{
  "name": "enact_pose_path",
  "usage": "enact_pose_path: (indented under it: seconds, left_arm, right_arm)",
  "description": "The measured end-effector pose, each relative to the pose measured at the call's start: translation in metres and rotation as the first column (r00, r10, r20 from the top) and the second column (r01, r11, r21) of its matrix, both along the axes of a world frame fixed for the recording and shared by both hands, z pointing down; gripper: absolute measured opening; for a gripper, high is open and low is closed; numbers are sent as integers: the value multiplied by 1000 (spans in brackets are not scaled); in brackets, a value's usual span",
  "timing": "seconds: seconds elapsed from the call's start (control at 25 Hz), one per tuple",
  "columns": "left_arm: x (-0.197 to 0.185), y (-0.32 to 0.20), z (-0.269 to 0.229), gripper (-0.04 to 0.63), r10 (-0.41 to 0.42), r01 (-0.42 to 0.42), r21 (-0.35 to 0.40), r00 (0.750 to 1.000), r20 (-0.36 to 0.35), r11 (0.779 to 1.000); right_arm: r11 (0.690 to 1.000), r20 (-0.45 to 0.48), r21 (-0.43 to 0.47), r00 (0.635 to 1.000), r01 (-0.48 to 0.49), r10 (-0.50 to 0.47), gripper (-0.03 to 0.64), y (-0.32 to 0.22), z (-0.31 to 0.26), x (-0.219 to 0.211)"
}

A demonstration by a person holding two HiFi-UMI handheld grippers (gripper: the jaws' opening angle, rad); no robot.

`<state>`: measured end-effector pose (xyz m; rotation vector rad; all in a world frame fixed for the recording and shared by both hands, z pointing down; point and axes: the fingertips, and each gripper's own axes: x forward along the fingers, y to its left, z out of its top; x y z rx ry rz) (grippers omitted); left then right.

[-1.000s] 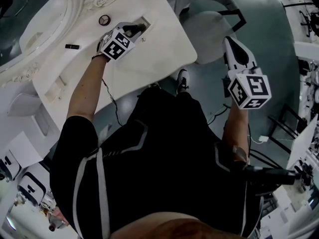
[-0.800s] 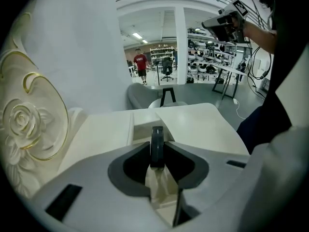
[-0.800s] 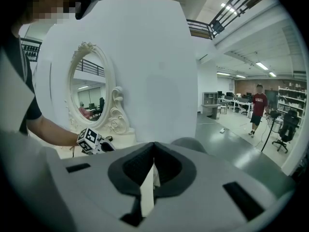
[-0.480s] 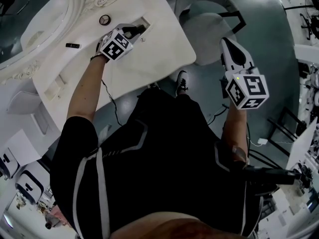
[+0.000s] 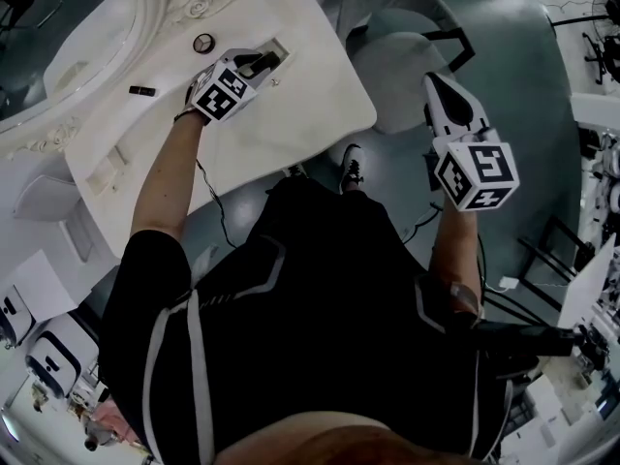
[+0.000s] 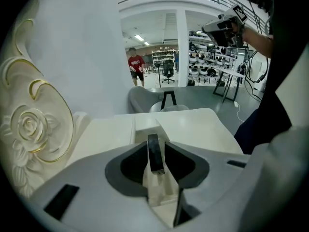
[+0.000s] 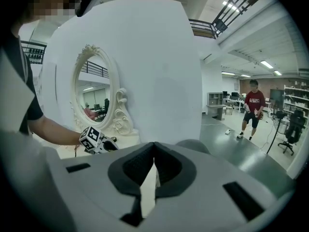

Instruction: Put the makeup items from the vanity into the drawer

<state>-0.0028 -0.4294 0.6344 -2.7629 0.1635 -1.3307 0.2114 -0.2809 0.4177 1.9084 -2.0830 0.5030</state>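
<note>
A person at a white desk (image 5: 300,105) leans over its top, with an ornate mirror (image 5: 194,3) rising along the far edge, its frame carved with scrolls and roses. A pale padded chair (image 5: 402,51) stands on the grey floor just past the desk's corner. Far back in the hall, a person in a red shirt (image 6: 136,65) walks by.

The left tongs (image 5: 263,61) reach over the small open drawer (image 6: 144,128), a white-walled recess near the desk's edge. Their jaws are opening, spread about as wide as the flat dark disc (image 6: 155,151) that stands edge-on between them, directly above the drawer. The disc is thin, black and slightly glossy. The pads sit close on either side of it and do not visibly squeeze it.

The right tongs (image 5: 436,83) hang in the air well off the desk, above the chair. Their jaws are pressed together with nothing between them.

Two makeup items lie on the desk near the mirror. A round black compact (image 5: 203,42) sits just beside the left tongs. A short black tube (image 5: 141,90) lies farther along.
</note>
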Motion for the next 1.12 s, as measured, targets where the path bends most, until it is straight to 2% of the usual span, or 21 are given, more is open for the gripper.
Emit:
enact_pose_path:
  seconds: [0.16, 0.32, 0.44, 0.68, 0.96, 1.12]
  left_arm:
    - [1, 2, -12, 100, -21, 21, -1, 999, -29, 1000]
    - [4, 0, -43, 104, -62, 63, 6, 992, -110, 998]
    - [4, -2, -73, 104, -106, 111, 18, 977, -186, 994]
    - [11, 5, -147, 104, -185, 196, -4, 916, -356, 981]
    - [20, 29, -213, 104, -149, 215, 93, 873, -465, 972]
    - [18, 33, -247, 103, -202, 288, 73, 810, -550, 955]
  right_arm:
    - [1000, -5, 17, 1000, 11, -11, 6, -1, -7, 2]
    - [998, -11, 51, 1000, 27, -26, 6, -4, -15, 2]
    - [996, -11, 72, 999, 45, -44, 5, -5, -23, 1]
    - [988, -28, 133, 996, 83, -80, 5, -13, -47, 5]
    - [973, -48, 195, 992, 122, -115, 6, -21, -73, 8]
    - [964, -58, 222, 989, 147, -138, 6, -30, -86, 8]
